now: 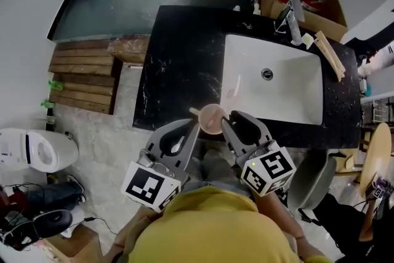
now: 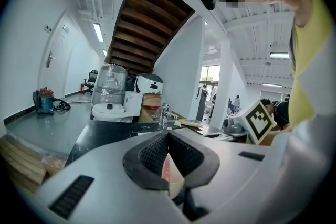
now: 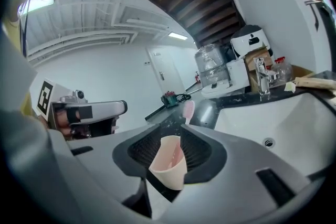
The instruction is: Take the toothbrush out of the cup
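The person wears a yellow top (image 1: 209, 225). The grey left gripper (image 2: 168, 134) and right gripper (image 3: 182, 128) have black ribbed pads (image 2: 152, 155). Each carries a black-and-white marker cube (image 1: 149, 186).

Matt pink plastic cup (image 1: 212, 120), glossy black speckled counter (image 1: 178, 58), smooth white sink (image 1: 289, 92).

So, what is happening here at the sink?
A person holds a gripper in each hand at a cup with a toothbrush in it, at the front edge of the counter beside the sink. The right gripper is open with the cup between its jaws, seemingly not gripped; the left gripper is shut. The toothbrush is not yet out.
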